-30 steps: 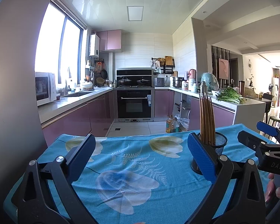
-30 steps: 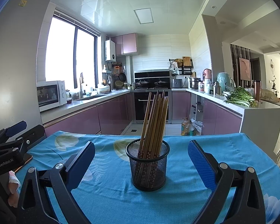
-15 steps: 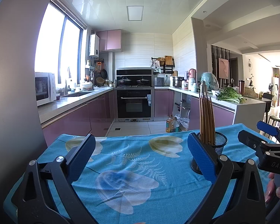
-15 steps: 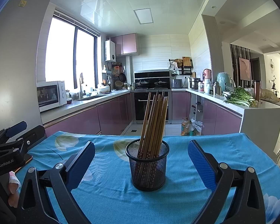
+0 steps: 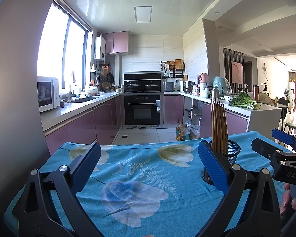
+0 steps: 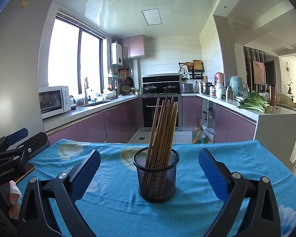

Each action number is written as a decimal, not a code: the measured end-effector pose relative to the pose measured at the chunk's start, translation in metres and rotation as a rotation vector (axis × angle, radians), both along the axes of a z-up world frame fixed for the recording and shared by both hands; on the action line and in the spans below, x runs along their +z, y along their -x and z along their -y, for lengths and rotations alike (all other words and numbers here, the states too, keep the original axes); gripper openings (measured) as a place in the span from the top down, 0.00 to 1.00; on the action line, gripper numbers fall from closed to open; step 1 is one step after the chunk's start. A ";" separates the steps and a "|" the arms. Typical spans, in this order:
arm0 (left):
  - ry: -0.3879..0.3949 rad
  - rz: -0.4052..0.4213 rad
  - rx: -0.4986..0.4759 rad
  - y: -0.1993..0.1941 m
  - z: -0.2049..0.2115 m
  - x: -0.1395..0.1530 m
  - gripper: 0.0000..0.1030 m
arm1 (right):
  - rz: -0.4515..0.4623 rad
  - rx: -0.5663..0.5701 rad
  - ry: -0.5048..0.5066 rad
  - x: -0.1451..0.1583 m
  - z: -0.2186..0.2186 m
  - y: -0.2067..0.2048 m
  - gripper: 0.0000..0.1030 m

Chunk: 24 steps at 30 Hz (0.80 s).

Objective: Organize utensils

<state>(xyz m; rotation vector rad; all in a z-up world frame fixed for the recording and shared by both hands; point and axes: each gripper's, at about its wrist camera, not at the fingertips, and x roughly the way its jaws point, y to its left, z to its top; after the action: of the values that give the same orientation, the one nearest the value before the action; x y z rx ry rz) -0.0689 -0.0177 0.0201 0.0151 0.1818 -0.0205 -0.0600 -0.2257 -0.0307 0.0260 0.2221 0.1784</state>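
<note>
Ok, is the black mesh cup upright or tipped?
Upright: the black mesh cup stands flat on the blue floral tablecloth, brown wooden chopsticks leaning inside.

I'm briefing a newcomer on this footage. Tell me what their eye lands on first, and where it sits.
First, the black mesh holder packed with wooden chopsticks, standing upright on the blue floral tablecloth, centred between the open fingers of the right gripper. Next, the open left gripper over bare cloth, the holder just behind its right finger. Behind lies a kitchen with pink cabinets.

Bright daylight from blown-out window [image 6: 75,59], sharp focus, fisheye-bent dark edges
</note>
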 end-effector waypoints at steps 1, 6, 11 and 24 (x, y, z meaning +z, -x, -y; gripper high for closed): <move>0.000 0.001 -0.001 0.000 0.000 0.000 0.06 | 0.000 0.000 -0.001 0.000 0.000 0.000 0.06; 0.000 0.001 0.000 0.000 0.000 0.000 0.06 | -0.001 -0.001 0.002 0.000 0.000 0.000 0.06; 0.000 0.000 -0.001 0.000 0.000 0.000 0.06 | -0.001 0.000 0.000 0.001 -0.001 -0.001 0.06; 0.002 -0.002 -0.001 -0.001 0.000 -0.001 0.06 | -0.002 -0.001 0.002 0.001 0.000 -0.001 0.06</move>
<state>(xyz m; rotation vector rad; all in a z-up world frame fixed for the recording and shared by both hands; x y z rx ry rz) -0.0680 -0.0179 0.0193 0.0133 0.1833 -0.0218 -0.0591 -0.2253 -0.0298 0.0247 0.2239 0.1771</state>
